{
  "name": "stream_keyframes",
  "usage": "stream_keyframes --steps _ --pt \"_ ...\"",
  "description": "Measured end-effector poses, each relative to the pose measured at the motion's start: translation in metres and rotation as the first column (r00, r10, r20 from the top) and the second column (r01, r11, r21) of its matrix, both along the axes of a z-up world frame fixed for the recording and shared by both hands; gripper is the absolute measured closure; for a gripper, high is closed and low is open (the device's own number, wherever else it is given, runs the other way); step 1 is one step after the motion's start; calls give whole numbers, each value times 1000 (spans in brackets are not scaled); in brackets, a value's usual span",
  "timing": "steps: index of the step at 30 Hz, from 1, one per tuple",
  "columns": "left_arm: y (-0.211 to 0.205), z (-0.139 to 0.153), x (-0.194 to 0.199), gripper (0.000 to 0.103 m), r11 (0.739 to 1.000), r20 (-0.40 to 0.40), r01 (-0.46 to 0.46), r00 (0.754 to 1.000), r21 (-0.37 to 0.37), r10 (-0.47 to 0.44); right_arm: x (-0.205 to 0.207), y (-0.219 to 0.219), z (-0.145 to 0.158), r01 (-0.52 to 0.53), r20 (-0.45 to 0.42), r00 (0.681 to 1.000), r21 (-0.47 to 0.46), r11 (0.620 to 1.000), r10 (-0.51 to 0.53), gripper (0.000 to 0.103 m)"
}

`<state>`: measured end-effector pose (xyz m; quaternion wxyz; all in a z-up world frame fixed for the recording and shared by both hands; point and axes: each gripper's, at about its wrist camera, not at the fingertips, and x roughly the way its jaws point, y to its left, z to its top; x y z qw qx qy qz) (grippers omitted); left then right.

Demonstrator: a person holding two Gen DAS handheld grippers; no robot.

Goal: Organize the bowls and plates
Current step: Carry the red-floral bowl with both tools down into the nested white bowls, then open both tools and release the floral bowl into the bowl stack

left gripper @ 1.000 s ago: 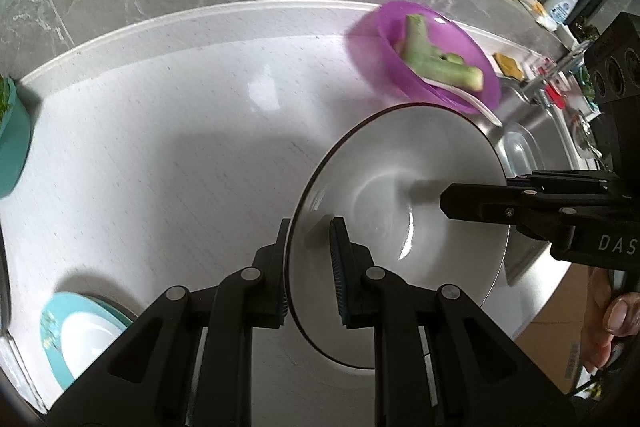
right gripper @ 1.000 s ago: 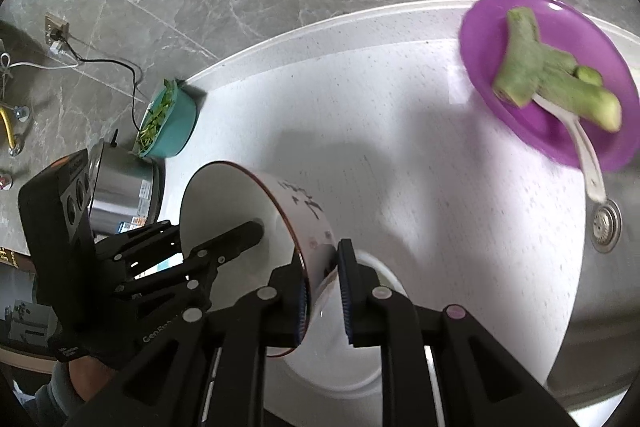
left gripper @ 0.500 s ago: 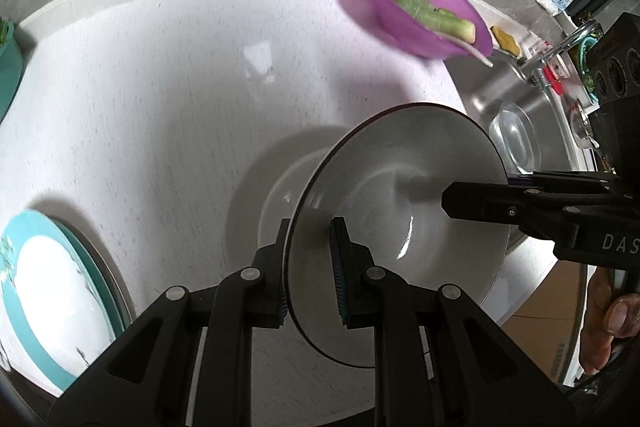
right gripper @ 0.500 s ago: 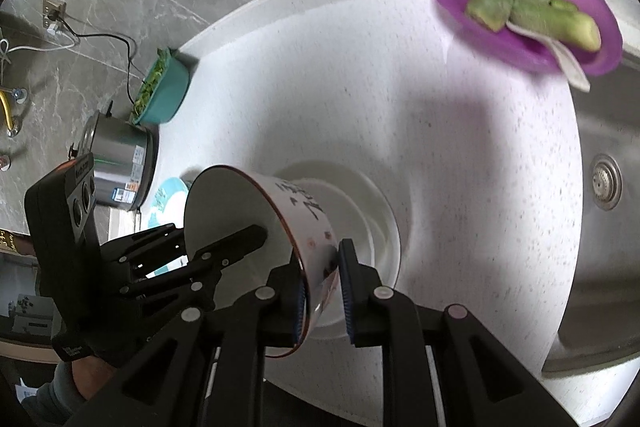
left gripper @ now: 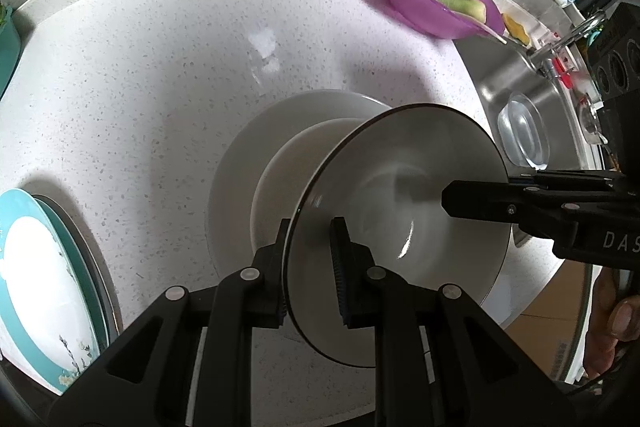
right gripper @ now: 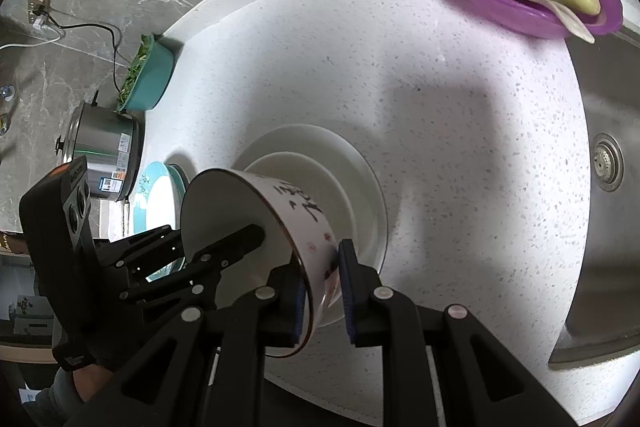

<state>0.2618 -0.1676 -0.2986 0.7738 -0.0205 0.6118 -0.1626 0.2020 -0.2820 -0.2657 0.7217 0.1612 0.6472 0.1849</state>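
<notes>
Left to right: we have the left gripper (left gripper: 310, 267) and right gripper (right gripper: 320, 293), jaws clamped on opposite rims of the tilted bowl (left gripper: 400, 227) above the white plates (left gripper: 240, 163) on the desk (left gripper: 160, 67); glazed, rigid, likely slippery and fragile.

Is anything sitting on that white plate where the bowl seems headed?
Nothing visible. The bowl, pinched at opposite rims by the left claw and right claw, hangs tilted above the white plate. The plate's visible part is bare; the bowl hides the rest.
</notes>
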Motion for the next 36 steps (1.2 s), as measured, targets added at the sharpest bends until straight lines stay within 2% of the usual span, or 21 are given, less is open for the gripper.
stream_keyframes --steps 9,19,28,30,32,36 --pt "-3 -3 4 86 1000 27 -17 1000 23 16 5 4 -8 1 -9 1000 -8 1000 -1 86" --pt "2 -3 11 85 999 29 -38 999 -29 39 10 5 -10 0 -5 1000 -24 1000 0 87" --pt "9 0 11 76 995 34 -59 997 -85 62 12 8 -12 6 -20 1000 -18 1000 -6 90" --pt "10 2 10 68 992 34 -60 997 -115 64 13 7 -14 9 -27 1000 -12 1000 -9 91" --pt "9 5 9 49 987 35 -55 998 -152 61 14 8 -15 8 -32 999 -10 1000 -8 92" --pt "8 18 9 30 986 75 -52 995 -158 65 15 8 -17 -1 -42 999 -19 1000 0 89"
